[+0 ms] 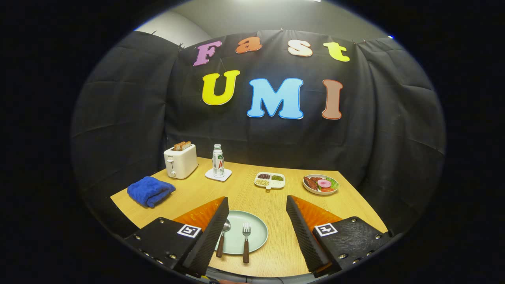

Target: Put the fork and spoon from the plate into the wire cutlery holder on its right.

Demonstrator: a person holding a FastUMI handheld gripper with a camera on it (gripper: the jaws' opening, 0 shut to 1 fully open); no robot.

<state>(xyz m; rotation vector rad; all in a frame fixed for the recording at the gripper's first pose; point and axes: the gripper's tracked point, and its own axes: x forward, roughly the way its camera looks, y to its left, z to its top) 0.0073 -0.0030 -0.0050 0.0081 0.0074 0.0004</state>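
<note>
A pale green plate (252, 228) lies on the wooden table (244, 189), just ahead of my fingers and nearer the left one. On it rest a fork (246, 241) and a spoon (223, 236), both with dark brown handles that point toward me and reach past the plate's near rim. The spoon lies close beside the left finger's inner face. My gripper (257, 205) is open, held above the table with nothing between its fingers. The wire cutlery holder cannot be seen; the right finger (303, 232) covers the table to the right of the plate.
Along the back of the table stand a white toaster (180, 161) with toast, a water bottle (218, 161) on a white coaster, a small divided dish (270, 180) of beans and a plate of food (320, 184). A folded blue towel (150, 191) lies at the left.
</note>
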